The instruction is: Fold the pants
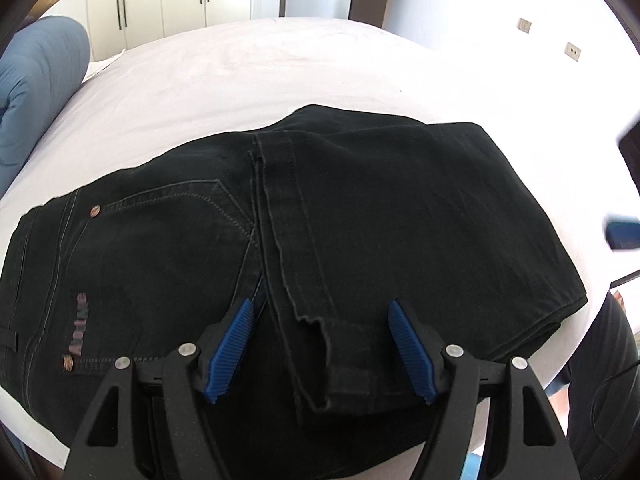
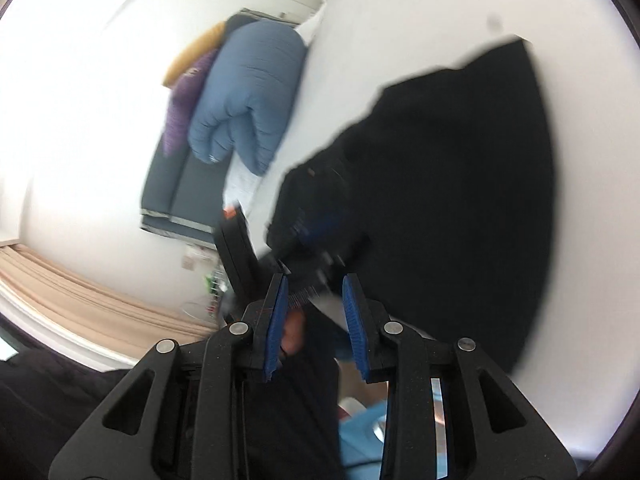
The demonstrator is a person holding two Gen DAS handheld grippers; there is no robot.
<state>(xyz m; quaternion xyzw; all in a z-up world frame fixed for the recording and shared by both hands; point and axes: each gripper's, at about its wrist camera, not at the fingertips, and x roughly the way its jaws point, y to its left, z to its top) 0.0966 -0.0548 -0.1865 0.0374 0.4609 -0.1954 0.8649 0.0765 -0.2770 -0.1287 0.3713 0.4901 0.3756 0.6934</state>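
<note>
A: White bedsheet [image 1: 240, 72] under everything. Left gripper [image 1: 320, 354], jaws spread, hangs over the hem end [image 1: 316, 320] of the black jeans [image 1: 400, 208], gripping nothing.

B: Folded over already, I'd judge; next comes pressing it flat.

A: Stiff stitched denim, copper rivets [image 1: 94, 211]. Right gripper [image 2: 316, 324]: jaws part-spread, empty. Puffy blue duvet [image 2: 248, 92] behind.

The black denim pants [image 1: 320, 220] lie folded flat into a compact stack, spreading ahead of the left gripper [image 1: 320, 352] and under its fingertips. A back pocket with grey stitching, copper rivets and a brand patch sits left of it; a hemmed leg end lies between its fingers.
</note>
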